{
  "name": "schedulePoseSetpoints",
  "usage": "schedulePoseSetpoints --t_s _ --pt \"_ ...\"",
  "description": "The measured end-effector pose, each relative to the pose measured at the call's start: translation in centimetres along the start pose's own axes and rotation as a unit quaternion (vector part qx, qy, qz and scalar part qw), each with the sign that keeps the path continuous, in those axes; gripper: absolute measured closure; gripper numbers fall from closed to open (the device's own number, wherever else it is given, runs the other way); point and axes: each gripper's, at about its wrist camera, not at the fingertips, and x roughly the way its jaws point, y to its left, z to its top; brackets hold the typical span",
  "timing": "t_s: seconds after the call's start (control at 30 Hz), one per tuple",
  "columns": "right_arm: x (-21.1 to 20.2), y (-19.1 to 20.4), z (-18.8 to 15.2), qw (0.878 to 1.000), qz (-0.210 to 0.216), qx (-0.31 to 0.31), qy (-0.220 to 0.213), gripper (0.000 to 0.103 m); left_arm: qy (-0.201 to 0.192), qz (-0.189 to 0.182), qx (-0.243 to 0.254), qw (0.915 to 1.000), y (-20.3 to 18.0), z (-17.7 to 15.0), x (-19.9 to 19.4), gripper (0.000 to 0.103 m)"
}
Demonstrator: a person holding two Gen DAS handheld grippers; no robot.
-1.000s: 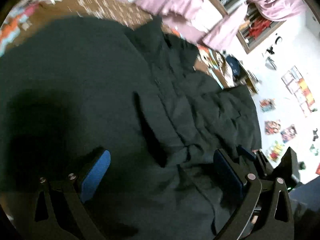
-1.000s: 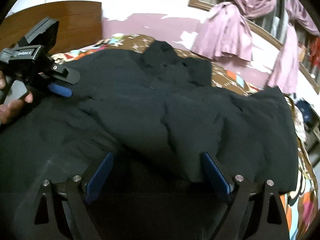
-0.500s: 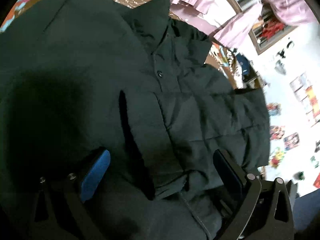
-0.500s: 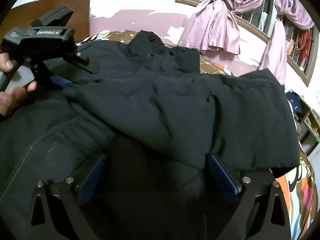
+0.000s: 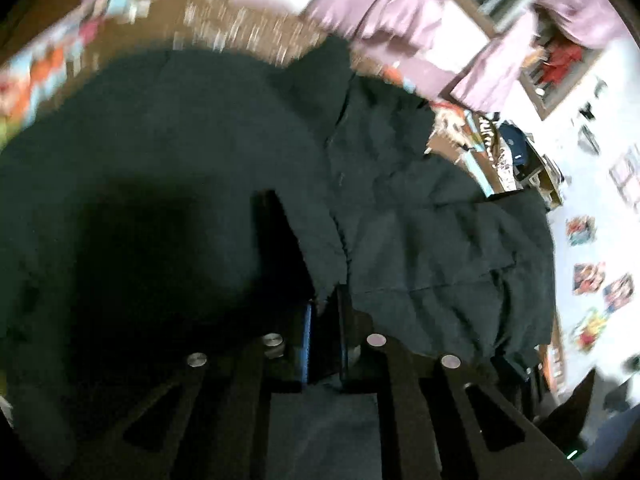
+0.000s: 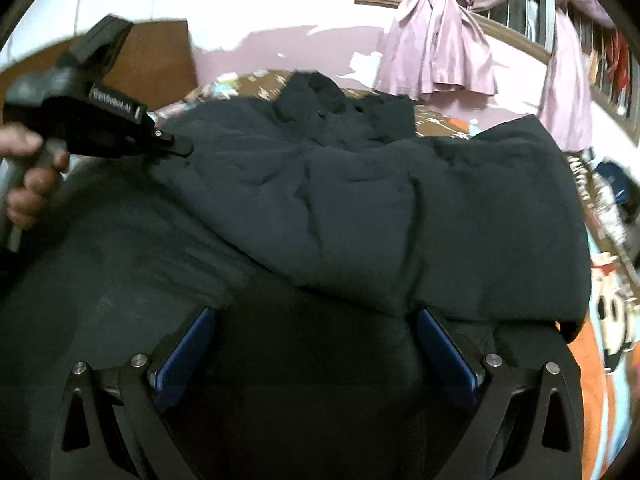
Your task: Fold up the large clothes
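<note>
A large black padded jacket (image 5: pixel 420 240) lies spread on a bed, collar at the far end; it also fills the right wrist view (image 6: pixel 360 200). One side panel is folded over the middle. My left gripper (image 5: pixel 324 320) is shut on the edge of that folded panel, near the jacket's left side; it shows in the right wrist view (image 6: pixel 176 148), held by a hand. My right gripper (image 6: pixel 312 344) is open, its blue pads (image 6: pixel 188 344) on either side of the dark fabric at the near hem, holding nothing.
The bed has a brown patterned cover (image 6: pixel 600 340) showing at the right. A wooden headboard (image 6: pixel 168 60) and a white and pink wall stand behind. Purple curtains (image 6: pixel 436 40) hang at a window at the back right. Pictures are on the wall (image 5: pixel 592 276).
My left gripper has closed on the edge of the folded jacket panel; it was open before. The right gripper has stayed open near the hem, moving slightly closer.
</note>
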Motion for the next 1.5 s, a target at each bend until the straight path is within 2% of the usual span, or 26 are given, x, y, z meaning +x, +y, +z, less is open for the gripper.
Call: schedulePoseSetpoints --t_s 0.1,0.17,0.2,0.27,0.3,0.4,0.47,0.53,0.6,0.63,0.7,0.8,1.07,1.17,1.2,1.27,1.3,1.33,1.37,1.4,1.5 --pt "-2.6 0.3 1.2 0.999 0.010 -0.010 -0.050 0.002 -0.052 0.023 0.038 0.9976 -0.7 -0.3 -3.1 0.096" --pt "-3.5 0.4 2.8 0.997 -0.002 -0.017 -0.073 0.002 -0.075 0.036 0.046 0.9955 -0.1 -0.6 -5.0 0.096" --pt "-3.5 0.2 3.6 0.997 -0.011 -0.015 -0.076 0.003 -0.071 0.042 0.044 0.9957 0.3 -0.8 -5.4 0.095" --pt "-3.1 -0.3 5.6 0.996 -0.024 -0.006 -0.083 0.012 -0.060 0.046 0.023 0.9968 1.7 -1.1 -5.9 0.095" --pt "-2.7 -0.6 6.6 0.996 -0.029 -0.002 -0.082 0.013 -0.058 0.049 0.016 0.9970 2.3 -1.3 -6.2 0.095" --pt "-0.6 -1.8 9.0 0.996 -0.050 0.020 -0.065 0.013 -0.050 0.067 0.000 0.9965 4.1 -1.9 -6.7 0.095" --pt "2.2 -2.4 9.9 0.997 -0.067 0.023 -0.021 0.013 -0.039 0.076 -0.005 0.9963 5.1 -2.4 -7.0 0.095" --pt "5.3 -2.5 9.3 0.996 -0.084 0.013 0.029 0.013 -0.032 0.087 -0.005 0.9957 5.8 -3.0 -7.2 0.095" --pt "9.0 -2.7 7.2 0.993 -0.083 0.012 0.088 0.011 -0.024 0.099 0.002 0.9948 6.6 -3.6 -6.6 0.095" --pt "10.1 -2.8 6.3 0.992 -0.078 0.012 0.099 0.010 -0.022 0.105 0.010 0.9942 6.7 -3.9 -6.1 0.094" --pt "10.4 -2.5 5.8 0.992 -0.088 0.002 0.090 0.010 -0.017 0.116 0.029 0.9927 6.6 -4.4 -4.8 0.091" --pt "10.6 -1.6 5.4 0.990 -0.111 -0.021 0.088 0.010 -0.008 0.118 0.028 0.9926 7.1 -4.8 -4.0 0.086" --pt "10.2 -1.9 5.0 0.989 -0.126 -0.026 0.076 0.004 -0.015 0.078 0.004 0.9968 8.4 -4.9 -5.1 0.083" --pt "10.2 -1.3 5.2 0.987 -0.144 -0.036 0.066 0.002 -0.041 0.105 0.001 0.9936 9.0 -5.5 -7.8 0.073" --pt "10.2 -1.2 5.3 0.986 -0.148 -0.040 0.064 0.002 -0.053 0.107 -0.002 0.9929 9.5 -5.8 -8.8 0.067" --pt "10.3 -1.0 5.3 0.985 -0.154 -0.045 0.063 0.002 -0.074 0.091 -0.019 0.9928 10.7 -6.9 -10.9 0.065" --pt "10.4 -1.0 5.3 0.985 -0.154 -0.045 0.063 0.001 -0.083 0.086 -0.029 0.9925 11.3 -7.5 -11.8 0.056" --pt "10.4 -1.0 5.3 0.985 -0.154 -0.045 0.064 0.001 -0.093 0.104 -0.042 0.9893 11.9 -8.3 -12.9 0.045" --pt "10.5 -1.1 5.3 0.985 -0.153 -0.045 0.065 0.001 -0.102 0.128 -0.054 0.9851 12.3 -8.9 -13.6 0.029" --pt "10.6 -1.2 5.4 0.985 -0.152 -0.044 0.067 0.001 -0.120 0.146 -0.075 0.9791 13.2 -9.8 -14.8 0.028" --pt "10.7 -1.3 5.6 0.986 -0.148 -0.039 0.071 0.000 -0.136 0.132 -0.139 0.9721 15.9 -11.5 -17.1 0.027"
